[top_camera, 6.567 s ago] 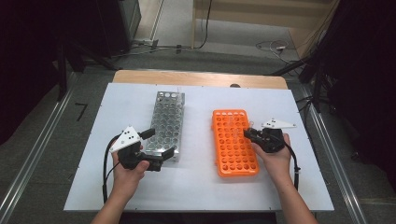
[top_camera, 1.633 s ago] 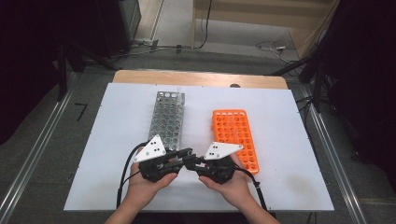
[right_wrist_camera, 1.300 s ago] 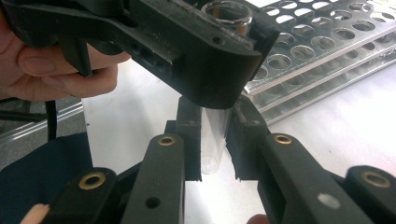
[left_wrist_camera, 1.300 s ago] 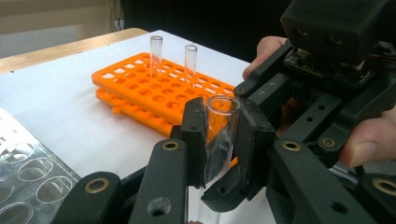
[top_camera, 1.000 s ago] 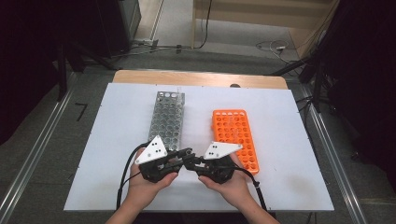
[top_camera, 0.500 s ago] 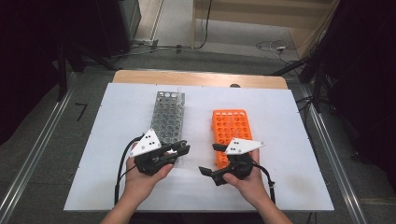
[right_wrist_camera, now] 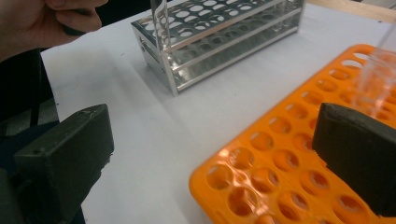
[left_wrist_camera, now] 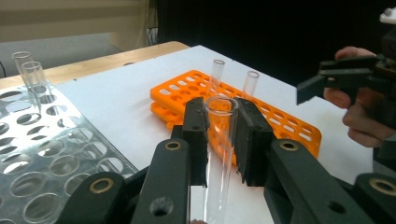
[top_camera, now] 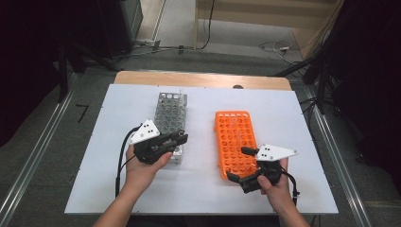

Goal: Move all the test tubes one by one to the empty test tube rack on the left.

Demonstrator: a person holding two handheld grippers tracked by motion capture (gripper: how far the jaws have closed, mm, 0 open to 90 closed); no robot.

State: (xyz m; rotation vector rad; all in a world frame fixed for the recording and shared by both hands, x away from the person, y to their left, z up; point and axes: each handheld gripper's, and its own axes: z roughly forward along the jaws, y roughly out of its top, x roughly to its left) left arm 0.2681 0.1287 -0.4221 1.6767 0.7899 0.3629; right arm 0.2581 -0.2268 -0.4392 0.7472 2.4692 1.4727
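Note:
My left gripper is shut on a clear test tube, pinched below its rim. In the high view that gripper hovers at the near end of the metal rack. My right gripper sits at the near end of the orange rack; its jaws have just been opening and stand wide with nothing between them. Two tubes stand in the orange rack. The held tube's lower end hangs over the metal rack.
The racks lie side by side on a white board over a wooden table. Two more tubes stand at the metal rack's far end. Dark floor, rails and cables surround the table.
The two grippers, together at the front middle a second ago, have parted. The right one let go, opened and moved right; the left one kept the tube and moved slightly left and away.

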